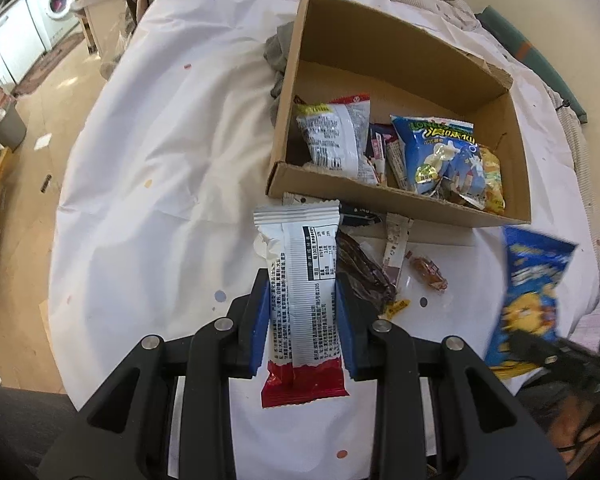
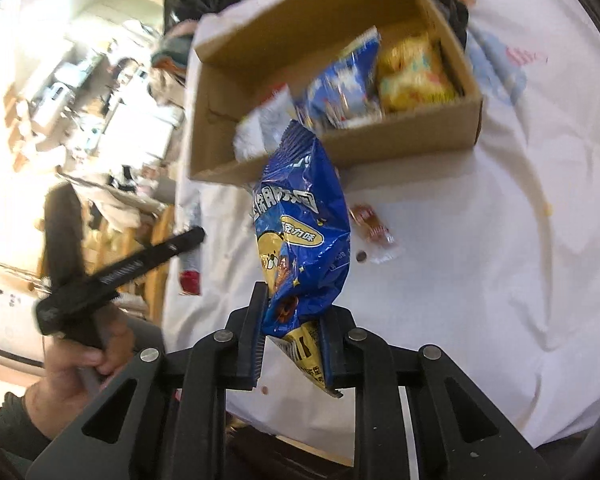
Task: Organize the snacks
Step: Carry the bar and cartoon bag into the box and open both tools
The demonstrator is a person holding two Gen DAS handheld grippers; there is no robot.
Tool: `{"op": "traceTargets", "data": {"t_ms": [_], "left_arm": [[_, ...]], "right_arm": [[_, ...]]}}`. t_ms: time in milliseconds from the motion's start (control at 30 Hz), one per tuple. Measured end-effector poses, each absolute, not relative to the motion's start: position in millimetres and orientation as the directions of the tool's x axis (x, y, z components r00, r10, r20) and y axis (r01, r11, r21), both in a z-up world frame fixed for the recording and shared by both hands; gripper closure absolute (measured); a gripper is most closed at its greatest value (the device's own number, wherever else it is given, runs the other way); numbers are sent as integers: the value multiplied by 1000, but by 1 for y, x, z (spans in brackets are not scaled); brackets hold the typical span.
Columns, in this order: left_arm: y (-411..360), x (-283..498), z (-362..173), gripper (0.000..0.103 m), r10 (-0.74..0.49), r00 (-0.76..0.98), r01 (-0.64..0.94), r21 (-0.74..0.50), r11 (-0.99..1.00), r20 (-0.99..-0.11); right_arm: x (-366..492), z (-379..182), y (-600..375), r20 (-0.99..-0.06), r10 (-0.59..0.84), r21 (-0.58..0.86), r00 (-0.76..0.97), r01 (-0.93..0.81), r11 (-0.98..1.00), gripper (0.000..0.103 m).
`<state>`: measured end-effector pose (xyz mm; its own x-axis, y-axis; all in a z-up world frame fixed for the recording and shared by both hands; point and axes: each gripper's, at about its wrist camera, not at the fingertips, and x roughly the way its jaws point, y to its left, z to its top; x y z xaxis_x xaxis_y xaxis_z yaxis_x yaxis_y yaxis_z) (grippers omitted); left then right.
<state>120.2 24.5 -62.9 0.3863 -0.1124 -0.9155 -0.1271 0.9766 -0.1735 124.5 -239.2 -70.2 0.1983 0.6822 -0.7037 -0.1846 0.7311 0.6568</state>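
White cloth with small coloured dots covers the tabletop [image 1: 148,152], and a washing machine [image 1: 60,0] stands in the background. On the cloth sits an open cardboard box [image 1: 496,80] that already holds several snack packets, among them a blue bag [image 1: 432,152] and a yellow one [image 1: 490,178]. The left claw [image 1: 302,316] is closed on a white wrapper with a red end [image 1: 300,292], held above the cloth just in front of the box. The right claw [image 2: 292,340] is clamped on the lower end of a blue chip bag [image 2: 304,224], which is lifted off the tabletop near the box. A few small snacks, such as a wrapped candy [image 1: 428,274], lie loose on the cloth beside the box.
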Motion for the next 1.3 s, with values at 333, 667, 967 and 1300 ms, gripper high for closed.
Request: {"op": "traceTargets", "data": {"t_ms": [333, 667, 967, 1300], "left_arm": [[33, 119, -25, 77, -81, 482, -126, -160, 979, -873], [34, 144, -1, 77, -65, 510, -113, -142, 983, -858], [17, 174, 20, 77, -97, 541, -68, -158, 985, -836], [-1, 208, 19, 77, -43, 589, -13, -63, 998, -807]], "right_arm": [[130, -25, -268, -536, 746, 727, 395, -234, 646, 80], [158, -3, -288, -541, 648, 686, 536, -165, 709, 80], [191, -5, -282, -563, 614, 657, 554, -151, 739, 80], [223, -12, -271, -596, 589, 621, 546, -151, 769, 80]]}}
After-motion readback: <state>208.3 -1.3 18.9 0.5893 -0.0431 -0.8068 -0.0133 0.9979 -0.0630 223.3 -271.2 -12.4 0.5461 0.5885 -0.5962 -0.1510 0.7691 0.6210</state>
